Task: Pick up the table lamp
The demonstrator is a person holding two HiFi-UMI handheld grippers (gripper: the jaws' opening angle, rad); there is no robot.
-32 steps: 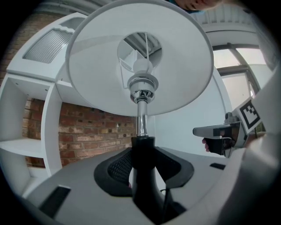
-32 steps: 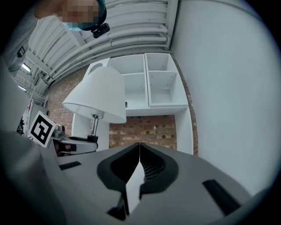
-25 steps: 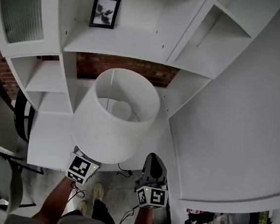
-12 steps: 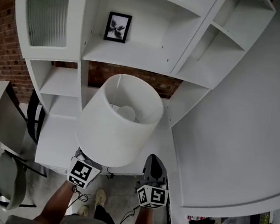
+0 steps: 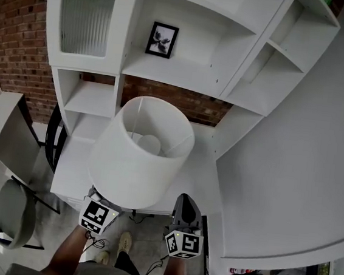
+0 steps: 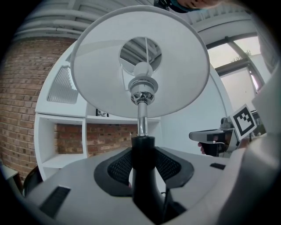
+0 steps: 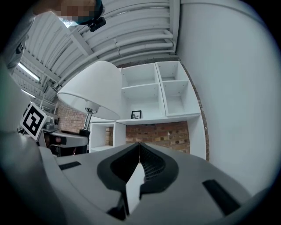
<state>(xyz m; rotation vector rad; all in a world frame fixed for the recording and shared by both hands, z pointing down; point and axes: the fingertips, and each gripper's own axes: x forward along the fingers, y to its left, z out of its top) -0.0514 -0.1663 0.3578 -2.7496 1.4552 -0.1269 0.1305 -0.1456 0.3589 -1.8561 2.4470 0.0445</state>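
Observation:
The table lamp has a white drum shade (image 5: 139, 155) that tilts toward me and hides its stem in the head view. In the left gripper view the shade (image 6: 140, 66) stands overhead on a chrome tube (image 6: 141, 118) with a black lower stem (image 6: 142, 171). My left gripper (image 6: 142, 165) is shut on that black stem; its marker cube (image 5: 95, 216) shows under the shade. My right gripper (image 5: 183, 203) hangs just right of the lamp, shut and empty (image 7: 139, 149). From there the lamp shade (image 7: 94, 90) is off to the left.
A white shelf unit (image 5: 185, 74) stands ahead against a brick wall (image 5: 17, 38), with a framed picture (image 5: 162, 39) on one shelf. A white desk top (image 5: 74, 166) lies under the lamp. A broad white panel (image 5: 291, 165) fills the right side. A chair (image 5: 11, 214) is at lower left.
The lamp stays in my left gripper and has shifted slightly with it. The view has swung, showing more brick wall at the left. The right gripper keeps its place beside the lamp.

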